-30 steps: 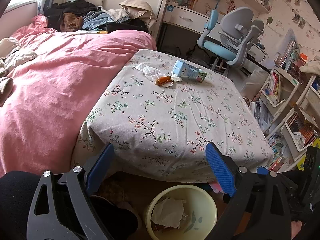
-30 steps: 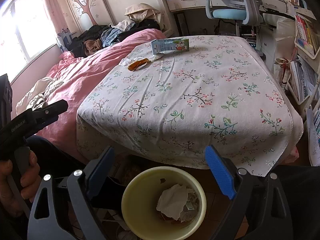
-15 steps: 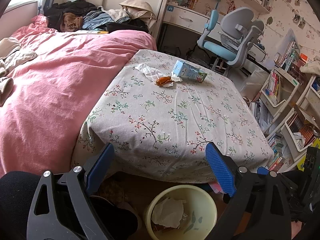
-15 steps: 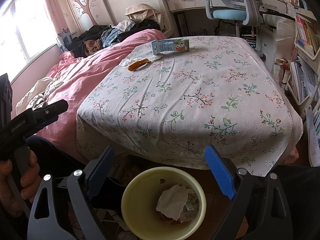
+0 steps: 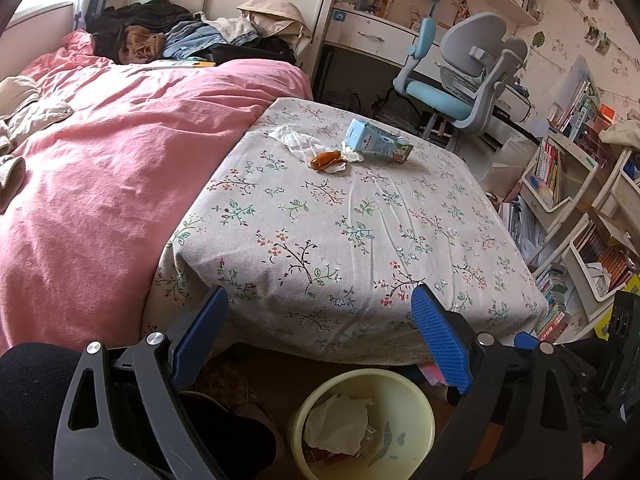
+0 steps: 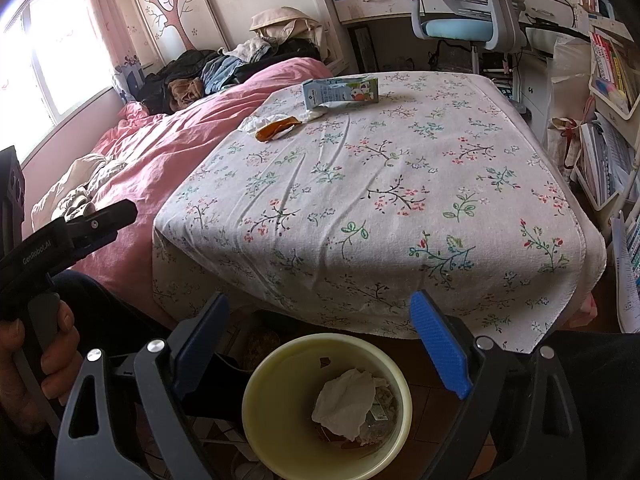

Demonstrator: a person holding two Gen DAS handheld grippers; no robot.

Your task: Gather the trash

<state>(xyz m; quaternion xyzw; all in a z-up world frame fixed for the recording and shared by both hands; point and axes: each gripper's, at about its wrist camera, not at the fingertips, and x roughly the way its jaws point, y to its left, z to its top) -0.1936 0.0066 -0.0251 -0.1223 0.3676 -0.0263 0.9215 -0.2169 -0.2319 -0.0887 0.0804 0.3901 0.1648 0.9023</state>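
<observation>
Over the near edge of the floral table (image 5: 320,240), I hold both grippers spread wide and empty, with the yellow bin (image 6: 256,392) on the floor below them. The trash sits at the far end, left to right: a clear plastic wrapper (image 5: 294,141), an orange wrapper (image 5: 326,159) touching a small white wad (image 5: 352,156), then the blue carton (image 5: 378,145) lying on its side. My left gripper (image 5: 318,322) is nearer; I'd reach forward, straddle the orange wrapper, and close low against the cloth without snagging it. My right gripper (image 6: 318,322) should stay clear.
</observation>
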